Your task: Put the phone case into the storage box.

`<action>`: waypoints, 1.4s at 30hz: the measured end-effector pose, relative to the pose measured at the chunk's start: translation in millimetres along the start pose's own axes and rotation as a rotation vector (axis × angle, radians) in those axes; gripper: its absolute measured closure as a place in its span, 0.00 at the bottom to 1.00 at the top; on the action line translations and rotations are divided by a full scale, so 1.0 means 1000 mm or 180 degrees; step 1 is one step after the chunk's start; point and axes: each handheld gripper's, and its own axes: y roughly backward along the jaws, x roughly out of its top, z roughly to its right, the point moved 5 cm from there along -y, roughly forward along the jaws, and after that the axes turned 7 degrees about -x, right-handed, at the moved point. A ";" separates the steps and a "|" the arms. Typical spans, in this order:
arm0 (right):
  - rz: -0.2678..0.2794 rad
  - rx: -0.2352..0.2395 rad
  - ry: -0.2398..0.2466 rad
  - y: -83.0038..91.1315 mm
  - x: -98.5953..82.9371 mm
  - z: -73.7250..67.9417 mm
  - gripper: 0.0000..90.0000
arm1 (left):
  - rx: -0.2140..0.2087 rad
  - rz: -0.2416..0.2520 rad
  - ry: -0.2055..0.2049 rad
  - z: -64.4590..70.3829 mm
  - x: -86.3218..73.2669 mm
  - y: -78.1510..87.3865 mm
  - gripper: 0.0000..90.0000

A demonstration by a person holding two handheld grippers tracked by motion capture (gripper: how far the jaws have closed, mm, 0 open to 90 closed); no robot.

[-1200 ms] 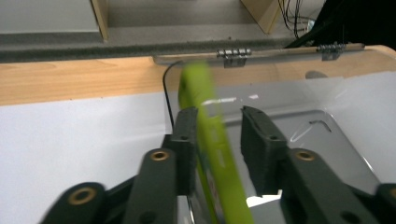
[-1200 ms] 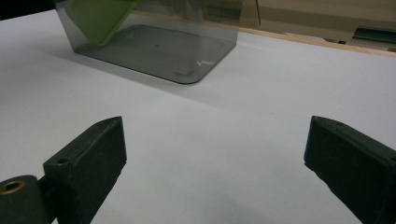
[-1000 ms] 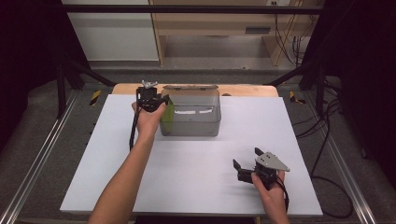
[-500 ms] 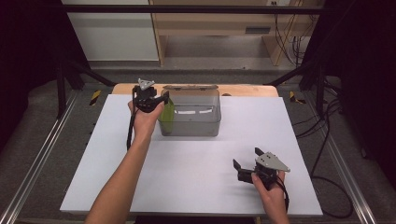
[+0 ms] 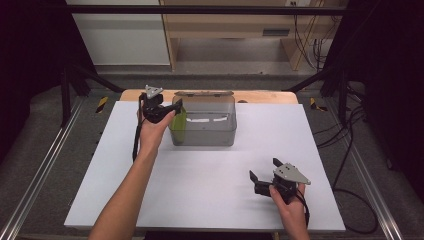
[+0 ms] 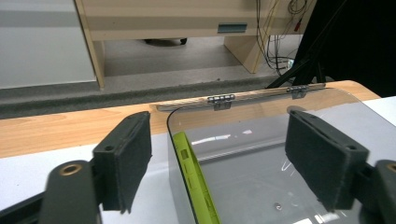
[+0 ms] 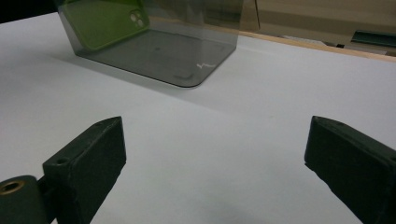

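Hovering left gripper [image 6: 219,172] over box [image 6: 280,186] rim, jaws spread

Work table and its surroundings.
A white table top [image 5: 210,185] with a wooden far edge [image 5: 260,96] stands on grey carpet [image 5: 45,130]; behind the table, a pale wooden cabinet [image 5: 240,20] beside a white panel [image 5: 120,35]; right of the table, black cables [image 5: 350,125]; dark drapes flank both sides.

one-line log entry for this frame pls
left gripper: open, at box's left wall | green phone case: inside clear box, leaning on wall | right gripper: open, idle over table
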 end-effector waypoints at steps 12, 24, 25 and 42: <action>0.0008 -0.0001 0.0000 0.000 0.000 0.000 0.06 | -0.0148 0.0079 -0.0063 0.005 0.000 0.002 0.09; 0.0006 0.0001 -0.0004 0.000 0.000 0.000 0.06 | -0.0251 0.0156 -0.0162 0.013 0.001 0.007 0.05; 0.0005 0.0000 -0.0006 0.000 0.000 0.000 0.06 | -0.0260 0.0163 -0.0168 0.014 0.000 0.007 0.05; 0.0028 0.0012 -0.0010 0.003 0.001 0.001 0.06 | -0.0426 0.0312 -0.0371 0.033 -0.003 0.029 0.04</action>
